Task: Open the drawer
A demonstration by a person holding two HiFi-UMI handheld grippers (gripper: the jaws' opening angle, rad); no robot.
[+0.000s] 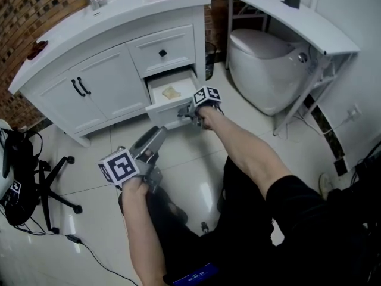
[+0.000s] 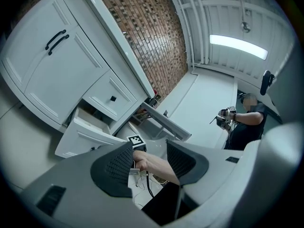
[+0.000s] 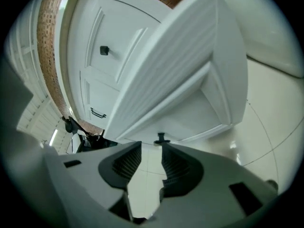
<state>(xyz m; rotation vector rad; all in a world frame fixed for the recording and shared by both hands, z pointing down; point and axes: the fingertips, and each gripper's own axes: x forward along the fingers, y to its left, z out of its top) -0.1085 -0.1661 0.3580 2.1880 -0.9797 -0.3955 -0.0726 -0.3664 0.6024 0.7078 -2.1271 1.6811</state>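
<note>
Half out of the cabinet [image 1: 110,79], the drawer [image 1: 161,115] needs a straight pull, right tongs [image 3: 152,151] closing on the knob [image 3: 161,137] seemingly just off their parted tips; left tongs [image 2: 148,146] gape empty.

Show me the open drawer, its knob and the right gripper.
drawer [image 1: 161,115]: head view, on its white front panel.
knob [image 3: 161,137]: right gripper view, on the dark knob itself.
right gripper [image 3: 151,150]: right gripper view, midway between its fingertips.
</note>
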